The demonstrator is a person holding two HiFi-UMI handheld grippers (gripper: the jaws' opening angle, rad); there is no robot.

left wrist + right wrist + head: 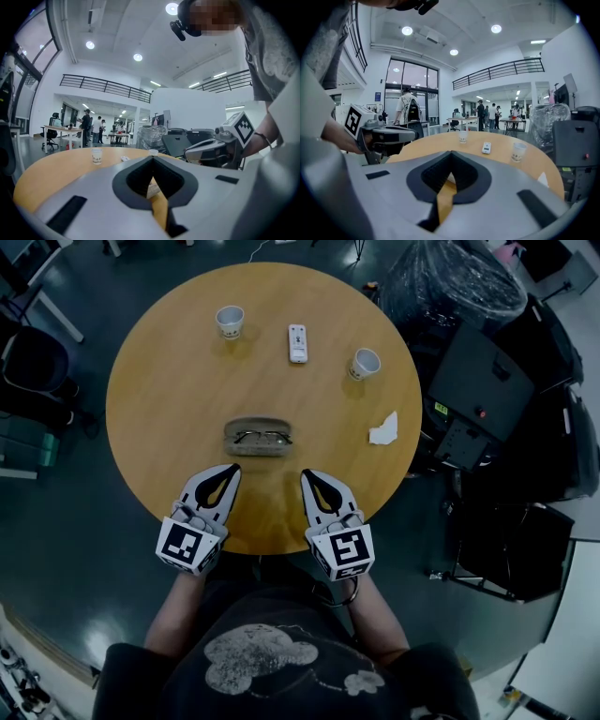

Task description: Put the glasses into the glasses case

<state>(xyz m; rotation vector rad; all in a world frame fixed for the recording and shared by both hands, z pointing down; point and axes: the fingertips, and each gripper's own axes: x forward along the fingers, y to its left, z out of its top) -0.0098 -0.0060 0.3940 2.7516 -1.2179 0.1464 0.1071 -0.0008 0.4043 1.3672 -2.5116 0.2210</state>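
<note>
An open tan glasses case [258, 438] lies at the middle of the round wooden table [169, 390], and a pair of dark-framed glasses [262, 437] rests inside it. My left gripper [232, 468] sits on the near side of the table, just left of and below the case, jaws shut with nothing in them. My right gripper [306, 473] is beside it to the right, also shut and empty. In the left gripper view the left gripper [152, 159] shows its jaws meeting, with the right gripper [213, 147] off to its right. The right gripper [451, 154] looks the same in its own view.
Two paper cups [230, 321] [365, 363] and a white remote [297, 343] stand at the far side of the table. A crumpled white tissue [383, 431] lies at the right edge. Black cases and a plastic-wrapped bundle [455, 282] crowd the floor to the right.
</note>
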